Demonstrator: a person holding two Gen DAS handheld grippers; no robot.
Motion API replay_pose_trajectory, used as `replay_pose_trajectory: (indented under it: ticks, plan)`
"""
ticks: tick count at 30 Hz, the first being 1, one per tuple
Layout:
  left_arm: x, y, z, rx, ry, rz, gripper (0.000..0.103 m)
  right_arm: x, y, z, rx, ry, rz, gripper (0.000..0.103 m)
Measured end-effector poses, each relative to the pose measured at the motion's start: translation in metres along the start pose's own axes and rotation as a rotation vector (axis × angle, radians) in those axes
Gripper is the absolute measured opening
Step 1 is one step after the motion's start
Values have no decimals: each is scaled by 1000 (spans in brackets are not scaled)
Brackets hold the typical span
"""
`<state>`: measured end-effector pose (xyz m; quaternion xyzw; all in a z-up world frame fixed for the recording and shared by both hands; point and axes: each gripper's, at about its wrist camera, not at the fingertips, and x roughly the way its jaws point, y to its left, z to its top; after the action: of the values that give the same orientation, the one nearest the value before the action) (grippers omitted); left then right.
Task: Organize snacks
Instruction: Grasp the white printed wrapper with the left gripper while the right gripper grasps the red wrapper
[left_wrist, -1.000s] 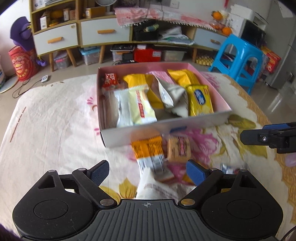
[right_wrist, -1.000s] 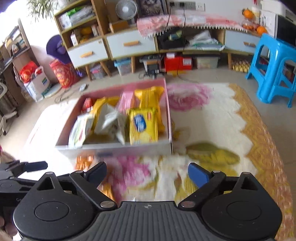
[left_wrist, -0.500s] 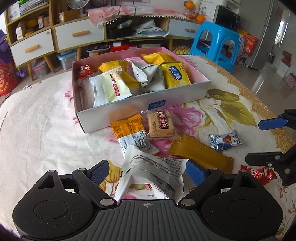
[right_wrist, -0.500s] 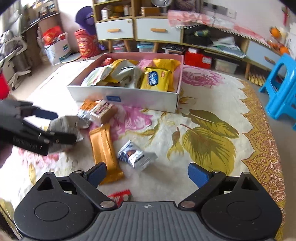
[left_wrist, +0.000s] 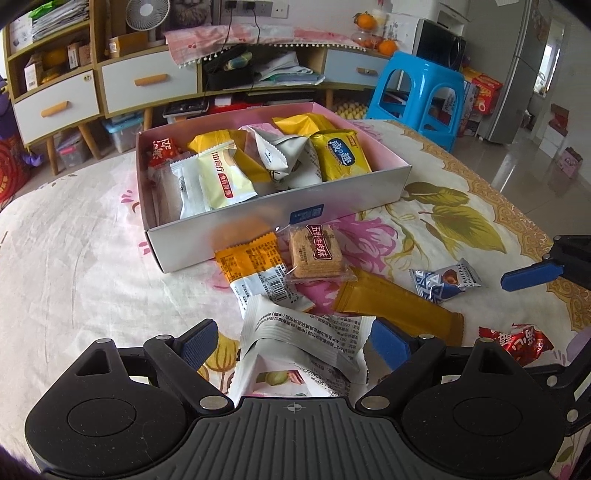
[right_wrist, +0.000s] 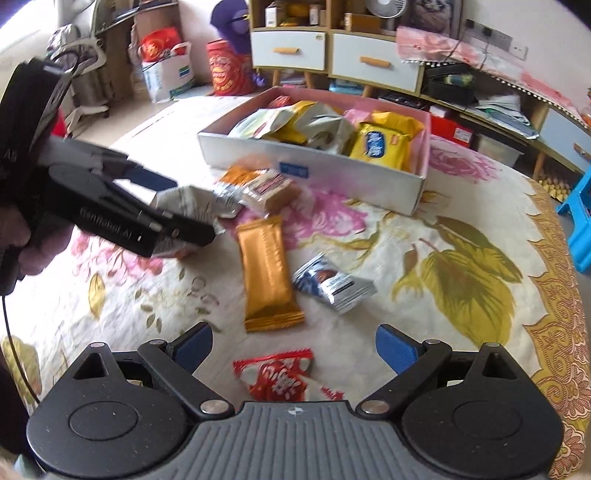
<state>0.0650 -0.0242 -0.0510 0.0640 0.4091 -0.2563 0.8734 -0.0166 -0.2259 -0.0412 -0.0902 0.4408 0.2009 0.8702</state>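
White crinkled foil, the printed snack packet (left_wrist: 303, 343) lies on the floral cloth between the wide-spread left gripper (left_wrist: 293, 341), short of the box (left_wrist: 280, 218). Close squarely on its puffed middle, probably. The right gripper (right_wrist: 293, 350) hovers wide over the red candy wrapper (right_wrist: 280, 376).

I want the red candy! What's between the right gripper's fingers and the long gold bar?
In the right wrist view, the red candy wrapper lies between the right gripper and the gold bar.

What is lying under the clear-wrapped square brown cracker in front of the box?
The clear-wrapped square brown cracker overlaps the orange-and-white snack packet and the long golden bar's end. The covered parts are hidden.
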Motion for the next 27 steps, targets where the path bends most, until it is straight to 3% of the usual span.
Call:
replay_pose_trajectory:
  ticks: [12, 16, 21, 23, 27]
  plan:
    - [0, 0, -1, 12, 19, -8, 89, 5, 5, -6, -41, 47, -8, 78]
    - [-3, 2, -2, 10, 21, -13, 87, 8, 5, -6, -38, 72, -3, 59]
    - [-4, 3, -4, 13, 28, -17, 80, 7, 5, -6, -71, 59, 16, 51]
    - [-5, 3, -4, 16, 29, -19, 79, 6, 3, -6, -66, 59, 30, 42]
    - [-7, 5, -4, 14, 34, -22, 77, 5, 3, -5, -72, 64, 28, 41]
